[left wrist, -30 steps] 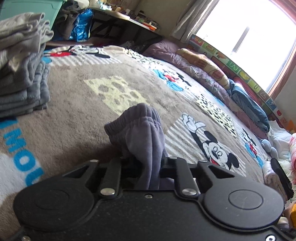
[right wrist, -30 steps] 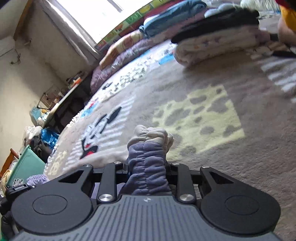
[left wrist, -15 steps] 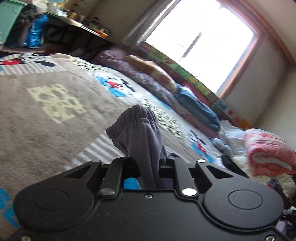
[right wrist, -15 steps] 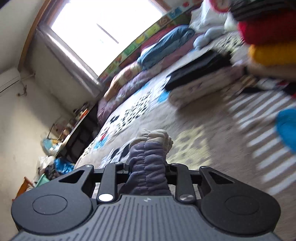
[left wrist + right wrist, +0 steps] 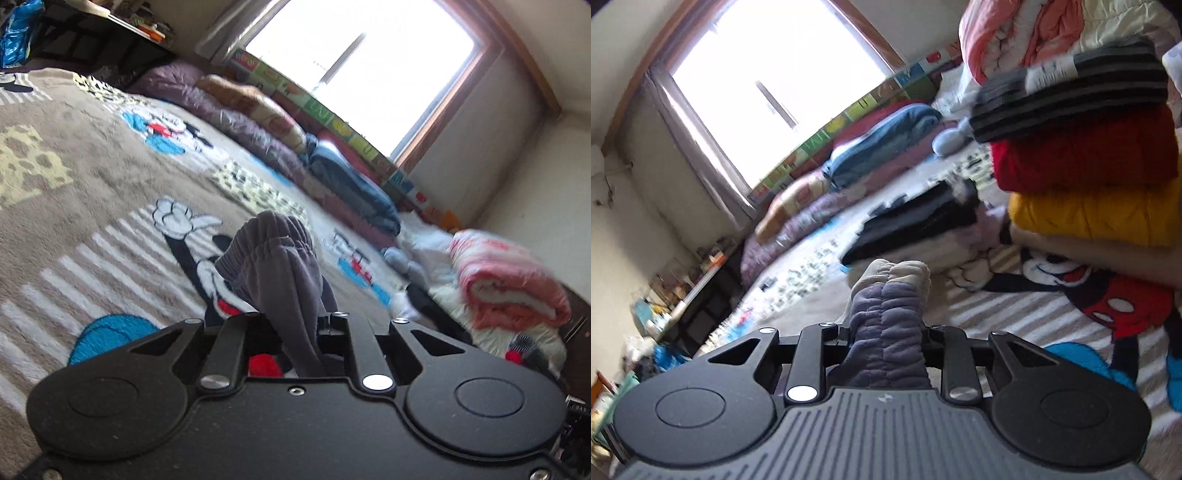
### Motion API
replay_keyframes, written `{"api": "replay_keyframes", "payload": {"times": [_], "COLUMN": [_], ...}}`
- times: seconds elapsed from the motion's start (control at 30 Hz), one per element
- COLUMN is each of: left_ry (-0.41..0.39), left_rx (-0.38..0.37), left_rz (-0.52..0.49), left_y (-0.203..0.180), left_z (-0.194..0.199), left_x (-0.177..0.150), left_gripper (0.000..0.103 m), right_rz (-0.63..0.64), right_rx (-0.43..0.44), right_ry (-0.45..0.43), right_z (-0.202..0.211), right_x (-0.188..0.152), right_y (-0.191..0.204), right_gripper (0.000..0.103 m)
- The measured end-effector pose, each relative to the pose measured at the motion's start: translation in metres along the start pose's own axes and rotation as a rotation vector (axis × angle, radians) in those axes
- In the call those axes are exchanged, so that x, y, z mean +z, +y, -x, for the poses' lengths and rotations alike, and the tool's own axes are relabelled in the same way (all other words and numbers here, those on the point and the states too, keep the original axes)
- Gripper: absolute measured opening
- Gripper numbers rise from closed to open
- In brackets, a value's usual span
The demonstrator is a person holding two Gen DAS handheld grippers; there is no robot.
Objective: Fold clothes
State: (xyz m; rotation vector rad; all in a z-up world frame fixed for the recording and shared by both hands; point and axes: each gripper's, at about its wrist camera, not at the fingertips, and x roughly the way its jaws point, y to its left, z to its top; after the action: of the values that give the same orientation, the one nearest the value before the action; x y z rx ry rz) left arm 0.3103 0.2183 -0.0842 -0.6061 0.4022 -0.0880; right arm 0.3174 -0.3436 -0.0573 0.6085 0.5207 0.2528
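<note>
Left gripper (image 5: pixel 291 325) clamps a bunched fold of the grey-purple garment (image 5: pixel 275 258); we see the gathered elastic band standing proud above the jaws, the rest dropping out of sight below the body. Right gripper (image 5: pixel 886 332) is likewise closed on the same cloth, here a ribbed, ruched edge with a pale cream lining showing at the tip. The garment hangs between our two tools, lifted clear of the blanket (image 5: pixel 92 206); how much trails beneath we cannot tell. We judge this a carry or shake-out ahead of laying flat. To do it well we keep both grips level, draw them apart until the band is taut without stretching the elastic, then lower so the hem lands first and smooths itself. Fabric reads as soft brushed fleece, thick, likely to slump and hold creases loosely. The blanket is plush, short pile, printed with cartoon mice and stripes. Beyond, stacked folded clothes (image 5: pixel 1086 155) in red, yellow and striped black, and rolled quilts (image 5: pixel 509 280), rounded and puffy.
</note>
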Motion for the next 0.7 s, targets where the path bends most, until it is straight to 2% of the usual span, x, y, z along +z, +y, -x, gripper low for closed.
{"api": "replay_keyframes", "payload": {"times": [0.17,0.23,0.27,0.3,0.33,0.4,0.47,0.57,0.7], "left_ry": [0.145,0.197,0.210,0.212,0.212,0.182,0.141,0.093,0.105], "left_rx": [0.097,0.145,0.183,0.220,0.257,0.305,0.297,0.277,0.215], "left_rz": [-0.039,-0.045,-0.040,-0.035,-0.032,-0.025,-0.018,-0.047,-0.105], "left_y": [0.010,0.017,0.021,0.025,0.029,0.038,0.037,0.031,0.007], "left_z": [-0.011,-0.011,-0.009,-0.006,-0.002,0.010,0.019,0.025,0.010], "left_x": [-0.007,-0.008,-0.006,-0.003,0.001,0.009,0.017,0.023,0.028], "left_gripper": [0.015,0.025,0.040,0.049,0.049,0.049,0.049,0.049,0.049], "right_rz": [0.002,-0.002,-0.002,-0.003,-0.003,0.000,0.026,0.079,0.155], "right_rx": [-0.081,-0.114,-0.126,-0.139,-0.152,-0.163,-0.171,-0.157,-0.122], "right_ry": [0.062,0.088,0.092,0.096,0.100,0.090,0.082,0.080,0.100], "right_z": [-0.028,-0.036,-0.036,-0.036,-0.035,-0.029,-0.022,-0.016,-0.016], "right_x": [-0.025,-0.034,-0.037,-0.040,-0.042,-0.043,-0.040,-0.036,-0.035], "right_y": [-0.030,-0.039,-0.041,-0.043,-0.046,-0.049,-0.049,-0.046,-0.037], "right_gripper": [0.027,0.030,0.034,0.037,0.039,0.050,0.055,0.055,0.061]}}
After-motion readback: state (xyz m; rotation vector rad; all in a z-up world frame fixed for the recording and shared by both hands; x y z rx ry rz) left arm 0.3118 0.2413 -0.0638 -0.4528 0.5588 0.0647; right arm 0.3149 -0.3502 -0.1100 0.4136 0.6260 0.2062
